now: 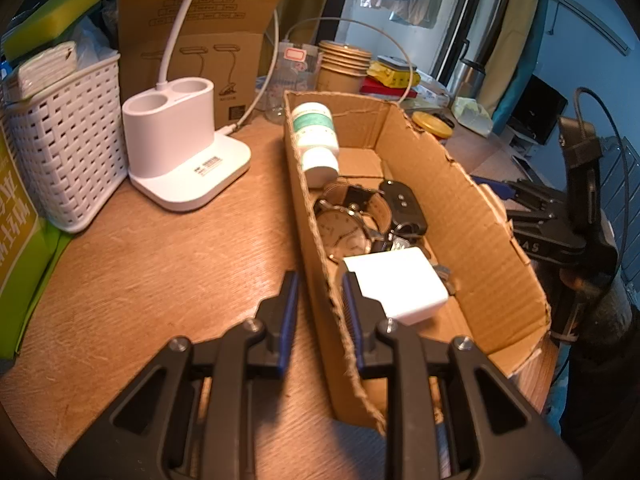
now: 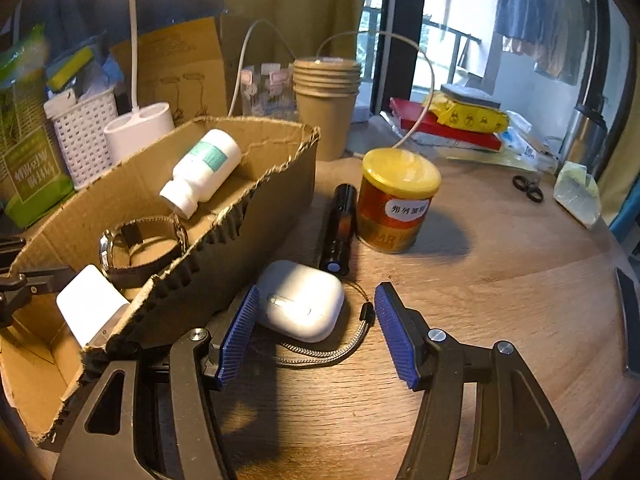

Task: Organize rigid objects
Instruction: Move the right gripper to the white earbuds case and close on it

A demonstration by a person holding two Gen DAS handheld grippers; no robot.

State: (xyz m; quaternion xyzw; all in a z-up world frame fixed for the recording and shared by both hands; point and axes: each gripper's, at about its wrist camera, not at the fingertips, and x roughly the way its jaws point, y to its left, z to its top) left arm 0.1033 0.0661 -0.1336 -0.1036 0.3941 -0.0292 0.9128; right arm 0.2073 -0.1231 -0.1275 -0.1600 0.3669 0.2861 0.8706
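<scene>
Torn-edged brown cardboard box (image 1: 472, 216) has its near wall clamped by the left gripper (image 1: 320, 300); the right gripper (image 2: 312, 320), jaws spread, flanks the grey earbud case (image 2: 300, 300) just beside the box on the bare wooden table (image 2: 500, 280).

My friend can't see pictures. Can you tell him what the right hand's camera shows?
The open right gripper hovers over a white earbud case on the table. A black flashlight and yellow-lidded can sit behind it, a cardboard box to the left.

Warm lamp light from upper left, daylight through the window (image 2: 448, 40) behind, dark shadows under the grippers, heavy fisheye bending, black vignetted corners, slightly soft background
</scene>
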